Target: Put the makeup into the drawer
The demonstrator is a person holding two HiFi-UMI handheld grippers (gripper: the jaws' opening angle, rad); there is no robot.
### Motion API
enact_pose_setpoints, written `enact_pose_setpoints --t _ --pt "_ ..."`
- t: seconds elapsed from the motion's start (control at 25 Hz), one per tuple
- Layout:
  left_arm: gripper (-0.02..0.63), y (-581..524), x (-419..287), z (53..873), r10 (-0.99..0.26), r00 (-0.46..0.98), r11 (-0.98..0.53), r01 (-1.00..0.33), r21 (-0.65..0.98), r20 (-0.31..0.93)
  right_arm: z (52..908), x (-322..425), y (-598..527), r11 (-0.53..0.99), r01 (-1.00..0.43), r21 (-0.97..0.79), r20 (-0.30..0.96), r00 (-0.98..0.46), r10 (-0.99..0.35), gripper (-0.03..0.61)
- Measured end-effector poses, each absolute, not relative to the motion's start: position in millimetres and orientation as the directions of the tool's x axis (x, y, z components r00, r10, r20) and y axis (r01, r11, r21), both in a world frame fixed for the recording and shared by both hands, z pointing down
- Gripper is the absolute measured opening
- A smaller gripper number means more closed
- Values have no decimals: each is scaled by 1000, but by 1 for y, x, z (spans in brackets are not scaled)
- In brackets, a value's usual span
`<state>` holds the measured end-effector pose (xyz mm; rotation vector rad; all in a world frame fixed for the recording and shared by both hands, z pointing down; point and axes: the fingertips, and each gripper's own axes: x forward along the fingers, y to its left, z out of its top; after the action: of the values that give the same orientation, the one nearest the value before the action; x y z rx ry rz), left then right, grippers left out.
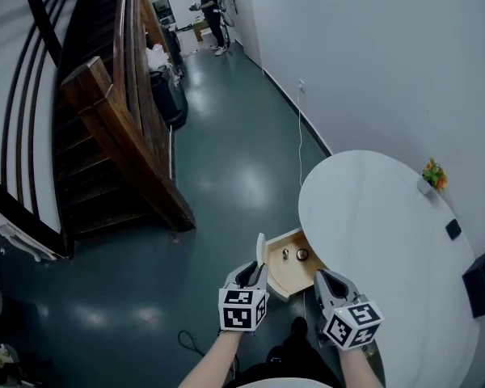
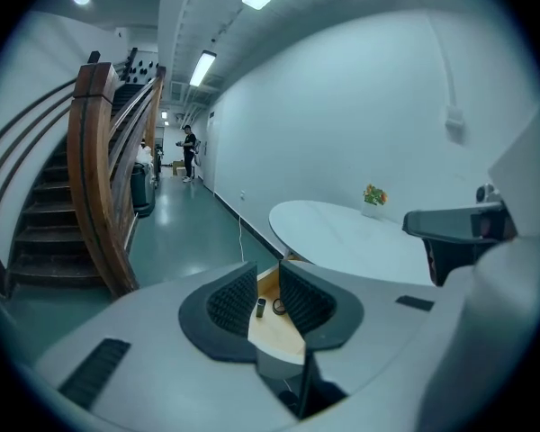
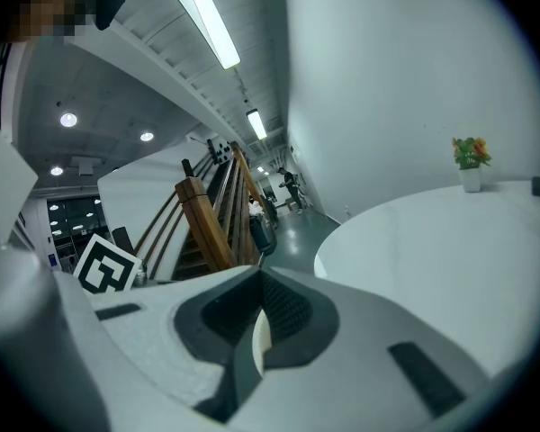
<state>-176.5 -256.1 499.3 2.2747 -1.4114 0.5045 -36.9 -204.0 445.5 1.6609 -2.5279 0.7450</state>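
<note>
A wooden staircase with dark curved rails fills the left side, above a glossy dark green floor. A black bin stands at the foot of the stairs. Far down the corridor a person stands beside the white wall.

The left hand-held gripper hangs in the air just left of an open wooden drawer. In the left gripper view its jaws stand partly apart and grip nothing; only the drawer floor shows through the gap.

The drawer juts out from under the round white worktop, and its pale front panel stands on edge near the left hand-held gripper. The makeup lies inside it, towards the back. It is a small dark tube and, just to its right and not touching, a round ring-like piece (both too small to name more closely). The same pair shows between the left jaws, tube left of ring.

The right hand-held gripper hovers beside the drawer's right side, at the worktop's near edge. In the right gripper view its jaws meet at the tips with nothing held; a pale sliver low in the slit cannot be identified.

On the far right of the worktop stand a small pot of flowers, a little black object and a black box at the frame's edge.
</note>
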Motion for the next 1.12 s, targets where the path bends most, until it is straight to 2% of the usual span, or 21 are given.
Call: enact_pose_setpoints --t 0.4,1.12 --pt "42 -225 -219 486 -786 391 -369 -918 146 479 437 -53 -182 332 -876 -349 258 -431 -865 2" --pt "32 -198 -243 465 -807 396 -375 -917 139 438 430 -73 -158 372 -881 -292 256 -447 -857 2"
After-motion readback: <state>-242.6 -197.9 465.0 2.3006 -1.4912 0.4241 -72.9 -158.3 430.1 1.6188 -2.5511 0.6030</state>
